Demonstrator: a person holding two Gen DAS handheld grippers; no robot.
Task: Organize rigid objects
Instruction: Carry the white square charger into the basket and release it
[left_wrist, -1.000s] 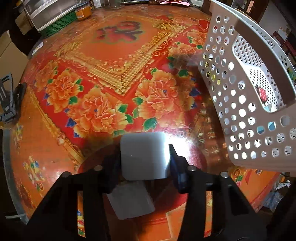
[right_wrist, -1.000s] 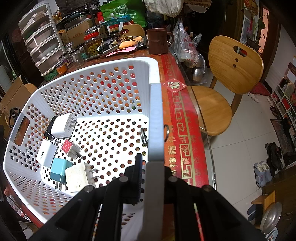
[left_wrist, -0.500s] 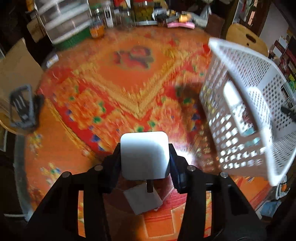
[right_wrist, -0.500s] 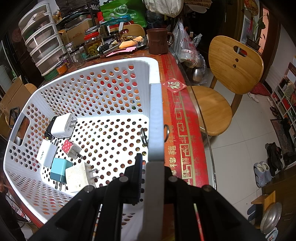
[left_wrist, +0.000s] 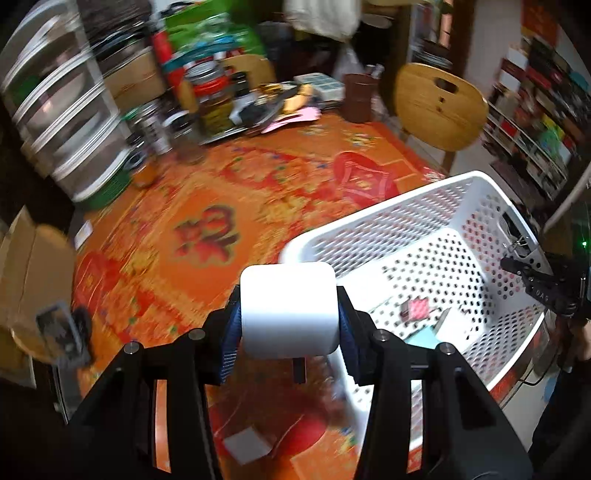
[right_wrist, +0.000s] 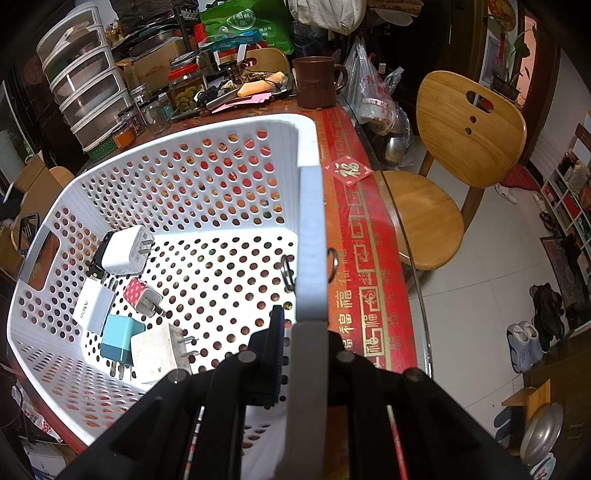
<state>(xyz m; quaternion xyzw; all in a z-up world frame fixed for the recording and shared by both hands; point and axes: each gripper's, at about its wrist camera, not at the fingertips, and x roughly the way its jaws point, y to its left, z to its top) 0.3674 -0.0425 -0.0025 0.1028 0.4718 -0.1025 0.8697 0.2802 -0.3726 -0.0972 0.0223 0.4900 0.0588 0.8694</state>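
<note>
Charger (left_wrist: 289, 311), white and square, clamped between the fingers of the left gripper (left_wrist: 289, 317), one blue pad on each side, held in the air over the table (left_wrist: 155, 236). Prong visible under its lower edge, pointing down. Seen from the left wrist: basket (left_wrist: 436, 206) lying to the right and a little ahead of the charger, its near-left corner just behind the charger's right top edge, so not yet over the opening. Coming move, by judgement: carry to the right, across the near rim, then lower and let go.

Right gripper (right_wrist: 308, 339) closed on the right rim of the basket, one finger inside the wall, one outside, holding the basket steady. Left hand therefore the only one free to deliver.

Inside the basket, from the right wrist view: several plugs grouped at the left end, among them a white plug (right_wrist: 123, 251), a teal plug (right_wrist: 120, 341) and a pink dotted plug (right_wrist: 142, 293). Middle and right part of the floor bare, good place for the drop. Left view blurred, so exact gap between charger and rim hard to tell.
</note>
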